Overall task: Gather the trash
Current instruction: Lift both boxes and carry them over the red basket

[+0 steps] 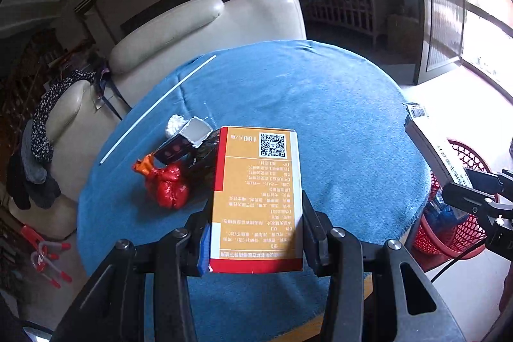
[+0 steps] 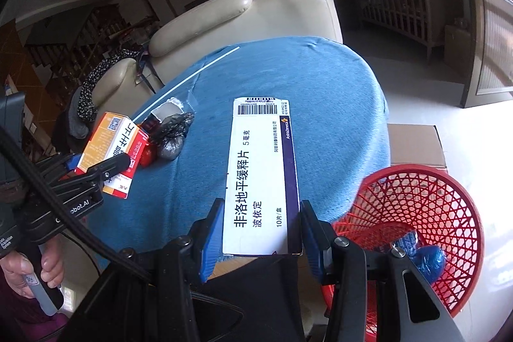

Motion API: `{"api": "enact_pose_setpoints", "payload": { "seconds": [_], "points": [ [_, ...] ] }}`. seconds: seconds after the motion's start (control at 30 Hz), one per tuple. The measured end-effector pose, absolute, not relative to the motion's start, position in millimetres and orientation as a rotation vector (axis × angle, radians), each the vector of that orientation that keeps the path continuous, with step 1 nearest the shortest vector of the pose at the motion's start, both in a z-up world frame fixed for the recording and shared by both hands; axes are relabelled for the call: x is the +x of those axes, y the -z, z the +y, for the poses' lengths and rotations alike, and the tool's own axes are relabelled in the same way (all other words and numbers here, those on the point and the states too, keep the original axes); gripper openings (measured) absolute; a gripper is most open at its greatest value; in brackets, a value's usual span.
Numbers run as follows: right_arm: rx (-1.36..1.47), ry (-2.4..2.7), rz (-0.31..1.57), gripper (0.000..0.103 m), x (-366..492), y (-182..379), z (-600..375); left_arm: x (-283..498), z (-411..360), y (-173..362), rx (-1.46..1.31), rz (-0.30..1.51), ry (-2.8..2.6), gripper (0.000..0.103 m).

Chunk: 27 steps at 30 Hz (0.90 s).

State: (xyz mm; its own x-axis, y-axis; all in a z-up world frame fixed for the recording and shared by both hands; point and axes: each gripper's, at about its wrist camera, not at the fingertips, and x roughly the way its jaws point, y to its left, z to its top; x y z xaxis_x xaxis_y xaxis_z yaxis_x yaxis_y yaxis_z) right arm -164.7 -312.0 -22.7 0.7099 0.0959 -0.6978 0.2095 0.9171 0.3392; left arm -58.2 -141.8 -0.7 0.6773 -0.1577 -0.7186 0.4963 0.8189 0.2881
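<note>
- Grip first: at the bottom centre of the left wrist view, the left gripper (image 1: 255,233) is clamped on an orange-and-red box (image 1: 256,197), one pad pressing each long side
- At the bottom centre of the right wrist view, the right gripper (image 2: 261,233) likewise holds a white box with a purple edge (image 2: 261,178), pinched by its blue pads (image 2: 211,241)
- Both boxes are flat printed cartons, undented, held out over the blue cloth (image 1: 320,104) with their far ends free
- Step in hand, as I judge it: both pieces are picked up and are being carried to the bin
- Red mesh basket (image 2: 426,213) sits at the lower right of the right wrist view, beside the table and below its edge, with blue crumpled waste already inside
- Next move calls for bringing each carton over the basket's mouth before the jaws let go; the right one is nearer, the left must cross over
- Farther out, at centre left of the left wrist view, more trash lies on the cloth: a red crumpled wrapper (image 1: 168,186), a small dark carton (image 1: 179,146), a black bag (image 2: 174,130), a white wad (image 1: 175,121)
- Beyond these, a thin white stick (image 1: 160,104) runs toward the upper left, with a cream sofa (image 1: 208,31) behind
</note>
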Motion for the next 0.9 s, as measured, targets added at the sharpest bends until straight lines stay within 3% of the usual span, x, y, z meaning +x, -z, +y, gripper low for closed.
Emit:
{"api": "enact_pose_setpoints", "payload": {
  "seconds": [0.9],
  "points": [
    [0.494,0.175,0.790,0.048,-192,35,-350,-77,-200,13,0.582,0.733,0.492,0.047]
  ]
}}
